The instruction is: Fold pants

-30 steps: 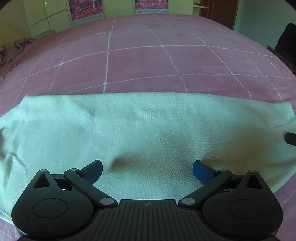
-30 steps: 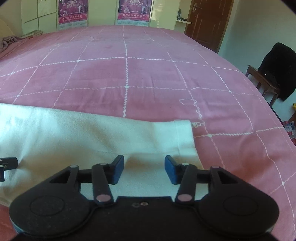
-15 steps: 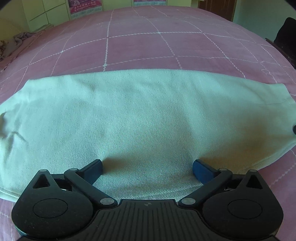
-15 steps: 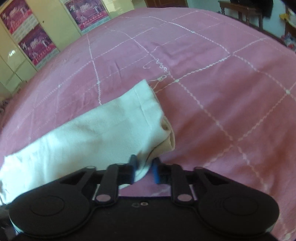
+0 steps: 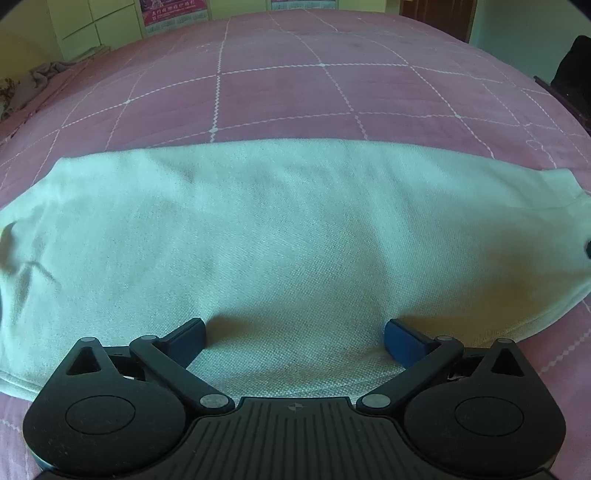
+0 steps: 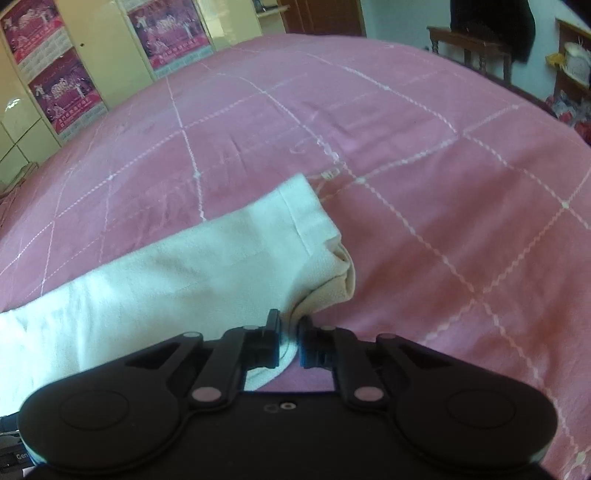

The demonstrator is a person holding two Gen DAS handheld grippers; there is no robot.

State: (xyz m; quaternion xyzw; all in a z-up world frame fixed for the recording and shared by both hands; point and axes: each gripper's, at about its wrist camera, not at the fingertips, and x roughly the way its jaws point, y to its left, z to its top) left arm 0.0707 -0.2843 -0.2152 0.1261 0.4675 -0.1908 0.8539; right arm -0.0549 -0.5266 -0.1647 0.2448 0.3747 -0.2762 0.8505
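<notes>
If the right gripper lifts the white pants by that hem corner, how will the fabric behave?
Probably floppy: the pants already bunch and fold where the right gripper pinches the hem. The rest would likely drape and trail, since the long leg lies limp on the pink bedspread. It looks like a woven, textured cloth, so slipping from the fingers seems unlikely.

A pink quilted bedspread with white stitched grid lines covers the bed. Behind it stand pale yellow wardrobe doors bearing magenta posters. A dark wooden chair carries a black garment.
</notes>
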